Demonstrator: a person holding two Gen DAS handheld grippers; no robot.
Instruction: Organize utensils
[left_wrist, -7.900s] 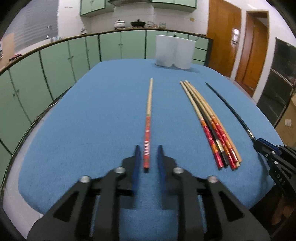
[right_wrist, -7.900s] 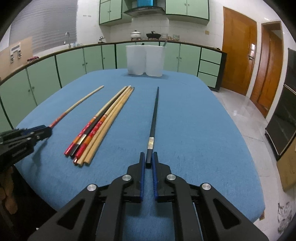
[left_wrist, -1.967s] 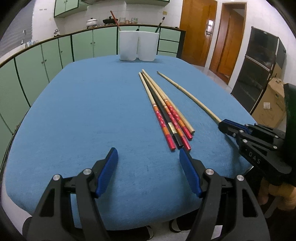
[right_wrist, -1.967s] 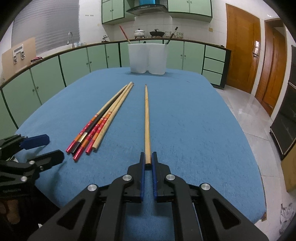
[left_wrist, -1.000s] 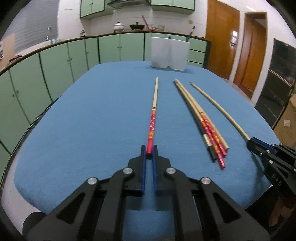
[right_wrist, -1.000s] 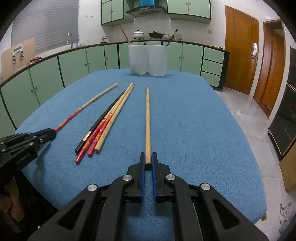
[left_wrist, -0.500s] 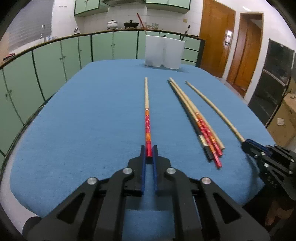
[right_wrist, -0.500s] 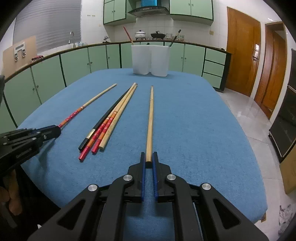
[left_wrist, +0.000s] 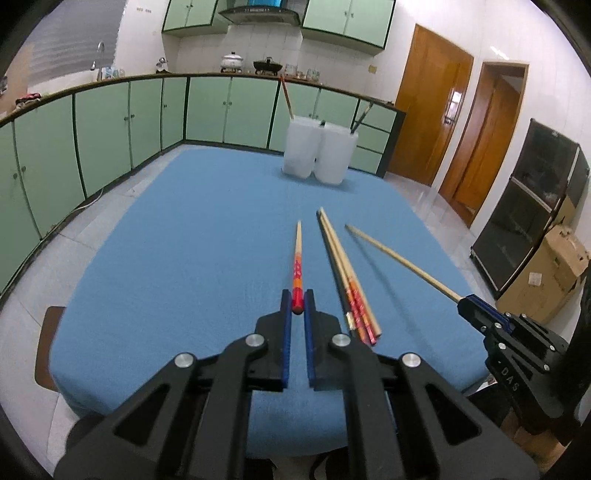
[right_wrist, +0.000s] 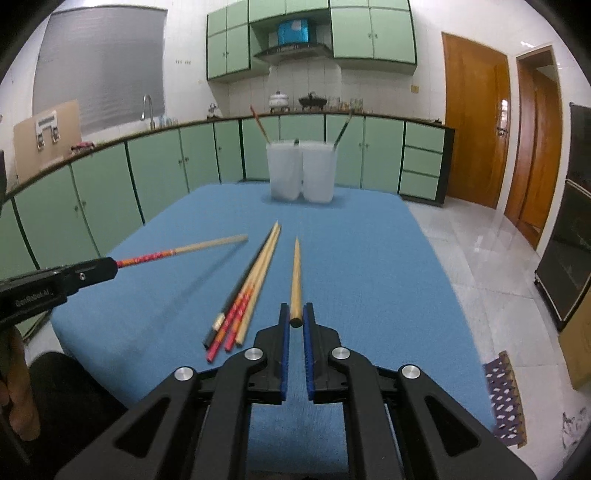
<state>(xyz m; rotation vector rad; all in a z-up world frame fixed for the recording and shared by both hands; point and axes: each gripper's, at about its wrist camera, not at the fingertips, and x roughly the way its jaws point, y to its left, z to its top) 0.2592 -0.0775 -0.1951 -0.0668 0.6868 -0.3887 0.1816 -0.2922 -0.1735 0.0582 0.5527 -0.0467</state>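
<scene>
Chopsticks three lying, two held, holders two

The left gripper is clamping the red end of a chopstick between its blue fingers, holding it above the blue worktop. A bundle of chopsticks is lying just beside it, right.

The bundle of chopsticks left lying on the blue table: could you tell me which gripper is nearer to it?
Neither, clearly. The bundle lies between them: left gripper just to its left, right gripper just to its right, both raised.
</scene>
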